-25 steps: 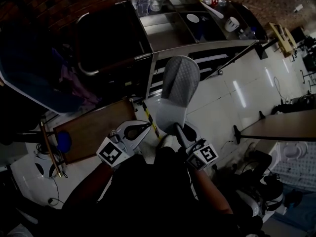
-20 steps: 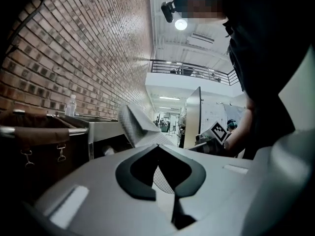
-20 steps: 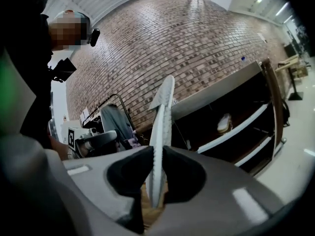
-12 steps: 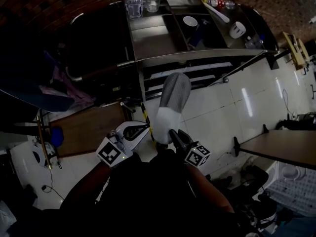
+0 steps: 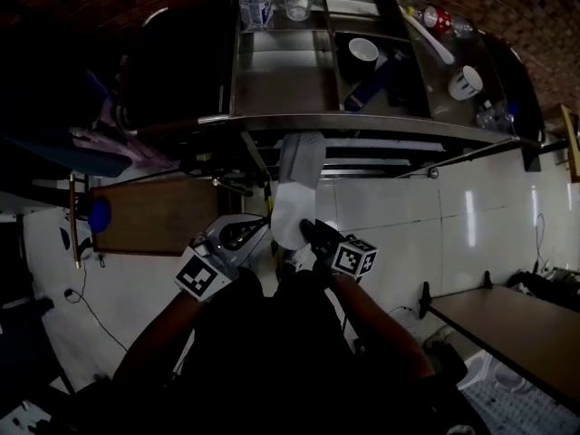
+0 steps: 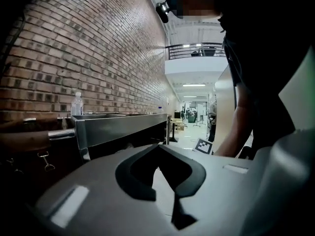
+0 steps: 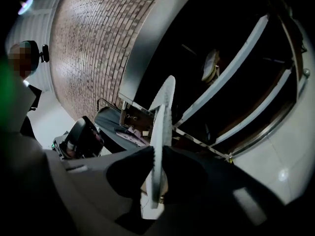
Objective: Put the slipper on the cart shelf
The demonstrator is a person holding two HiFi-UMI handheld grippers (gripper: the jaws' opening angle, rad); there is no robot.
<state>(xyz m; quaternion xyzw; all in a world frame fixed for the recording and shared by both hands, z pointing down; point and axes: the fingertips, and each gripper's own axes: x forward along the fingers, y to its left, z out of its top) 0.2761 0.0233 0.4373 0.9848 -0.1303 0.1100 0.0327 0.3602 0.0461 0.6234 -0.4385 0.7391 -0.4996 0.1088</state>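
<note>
Right claw (image 5: pixel 304 231) pinches the slipper (image 5: pixel 295 184) by its white end; left claw (image 5: pixel 246 234) is closed, empty. Since a second ago the slipper has dropped to frame centre, edge-on before the cart (image 5: pixel 272 120) shelves, probably ready to slide in.

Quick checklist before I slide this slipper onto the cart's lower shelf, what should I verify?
1. Grip: ok. The right claw is shut on the slipper, pinching it edge-on.
2. Other hand clear: ok. The left claw is shut and empty, off to the slipper's side.
3. Aim: ok. The slipper's toe points at the cart shelf.
4. Slipper set down: not ok. It hangs from the right claw, not yet resting on the shelf.
5. Landing spot free: cannot tell. The shelf interior is too dark to see.
</note>
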